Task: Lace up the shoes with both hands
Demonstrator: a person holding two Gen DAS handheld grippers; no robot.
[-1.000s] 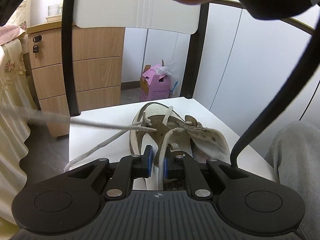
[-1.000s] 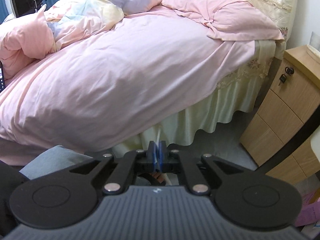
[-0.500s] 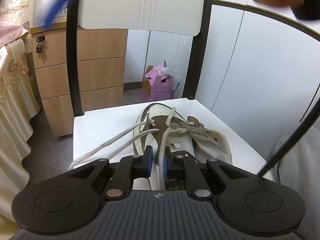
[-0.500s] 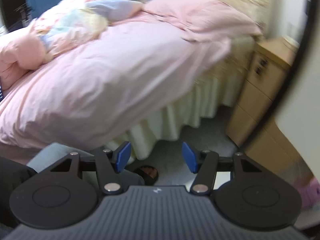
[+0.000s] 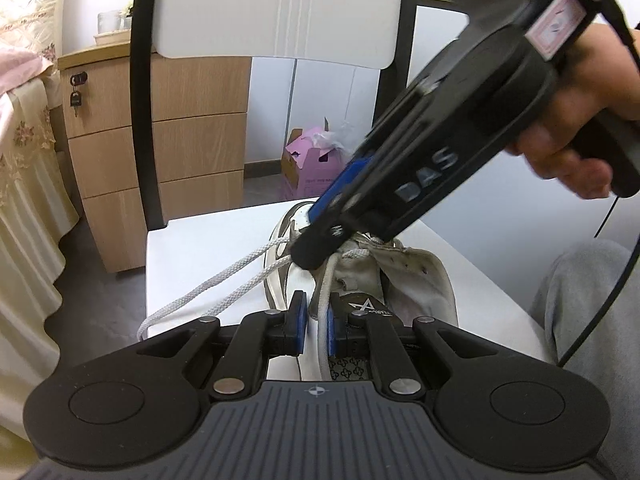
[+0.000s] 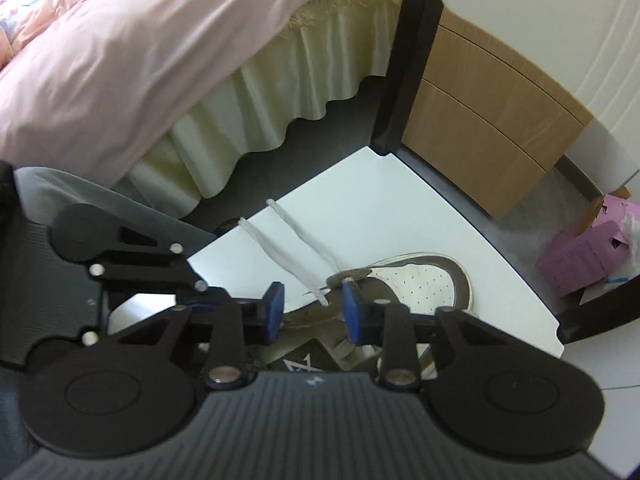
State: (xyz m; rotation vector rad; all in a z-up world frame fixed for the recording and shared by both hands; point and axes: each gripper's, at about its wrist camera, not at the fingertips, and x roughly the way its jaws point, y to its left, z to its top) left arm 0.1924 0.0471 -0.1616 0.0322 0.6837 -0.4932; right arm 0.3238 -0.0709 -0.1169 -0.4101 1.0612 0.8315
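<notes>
Seat: white chair seat with a black frame and a white backrest; the shoe lies on it, toe away from the left camera
Room: wooden drawer unit behind the chair, a key hanging in its top lock; bed with a pink cover and a cream frilled skirt to one side; pink box on the grey floor by the wall
Writing: "DAS" in grey letters on the side of the right gripper's body; a white star-like "A" mark on the shoe's dark tongue label, small text beside it too small to read
Shoe: white and brown, tongue up; two lace strands trail off the left seat edge
Left gripper: blue pads nearly together, clamped on a lace strand rising from the eyelets
Right gripper: spread apart, holding nothing; tips over the eyelets, the lace strands between the pads
</notes>
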